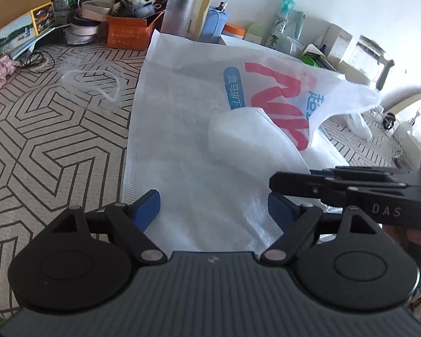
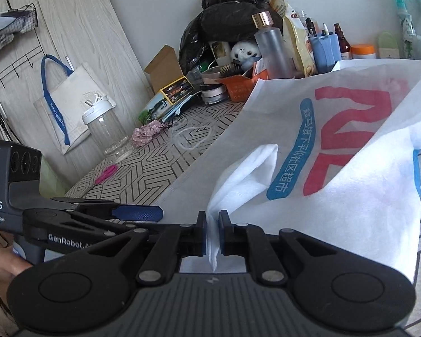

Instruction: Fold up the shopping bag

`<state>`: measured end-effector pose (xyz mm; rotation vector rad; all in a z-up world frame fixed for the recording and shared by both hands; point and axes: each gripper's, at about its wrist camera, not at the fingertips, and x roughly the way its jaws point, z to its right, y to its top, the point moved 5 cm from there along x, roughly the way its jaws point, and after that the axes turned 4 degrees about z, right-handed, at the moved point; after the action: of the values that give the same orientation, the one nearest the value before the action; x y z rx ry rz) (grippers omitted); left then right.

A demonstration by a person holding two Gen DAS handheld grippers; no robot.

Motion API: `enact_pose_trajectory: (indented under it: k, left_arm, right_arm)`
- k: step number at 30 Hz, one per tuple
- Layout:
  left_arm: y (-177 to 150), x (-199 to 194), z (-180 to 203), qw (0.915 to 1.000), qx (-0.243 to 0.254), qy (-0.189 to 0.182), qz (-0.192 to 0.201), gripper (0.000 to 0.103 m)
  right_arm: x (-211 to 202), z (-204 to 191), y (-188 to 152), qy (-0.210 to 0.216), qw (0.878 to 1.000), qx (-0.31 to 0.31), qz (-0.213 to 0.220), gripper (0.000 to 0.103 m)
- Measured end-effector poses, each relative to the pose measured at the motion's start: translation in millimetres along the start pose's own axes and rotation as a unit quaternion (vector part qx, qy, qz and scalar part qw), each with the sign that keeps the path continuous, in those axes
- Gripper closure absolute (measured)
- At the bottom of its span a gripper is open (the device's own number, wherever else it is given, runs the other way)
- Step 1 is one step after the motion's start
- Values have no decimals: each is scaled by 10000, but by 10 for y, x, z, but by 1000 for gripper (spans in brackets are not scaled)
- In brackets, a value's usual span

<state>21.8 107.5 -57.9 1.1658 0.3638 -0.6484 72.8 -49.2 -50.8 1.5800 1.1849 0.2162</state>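
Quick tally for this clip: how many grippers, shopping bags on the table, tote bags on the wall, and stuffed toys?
Grippers: 2, the left gripper open over the bag and the right gripper pinching it
White shopping bag: 1
Tote bag hanging on the wall: 1
Stuffed toy: 1
Total: 5

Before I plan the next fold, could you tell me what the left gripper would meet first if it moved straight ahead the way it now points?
Most likely the white shopping bag: the open left gripper points across its flat panel, towards the loose handle. Depth is unclear.
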Motion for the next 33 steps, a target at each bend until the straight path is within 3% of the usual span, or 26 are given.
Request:
enact_pose_trajectory:
  k: [3, 8, 17, 24, 29, 32, 33]
  left_arm:
    - [4, -6, -90, 9991, -309, -268, 87, 19]
    - [4, 0, -131, 9979, -476, -412, 142, 19]
    - [45, 20, -108, 9992, -332, -149, 142, 19]
    - [256, -235, 326, 9951, 615, -432, 642, 19]
    - [215, 31, 502, 9935, 1136, -56, 91, 19]
    - [149, 235, 397, 9907, 1163, 623, -343, 19]
    - [127, 265, 336, 9888, 1160, 859, -373, 19]
  right_arm:
    - [-42, -3, -28, 107, 9999, 14, -1, 94]
    - [12, -15, -95, 151, 9996, 8, -221, 94]
    - [140, -37, -222, 193, 9975, -10, -675, 93]
    - [140, -70, -261, 178, 9972, -228, -685, 93]
    - [136, -130, -282, 94, 9963, -517, -679, 93]
    - [128, -158, -282, 56, 9957, -608, -690, 90]
    - [119, -161, -277, 68, 9959, -590, -685, 83]
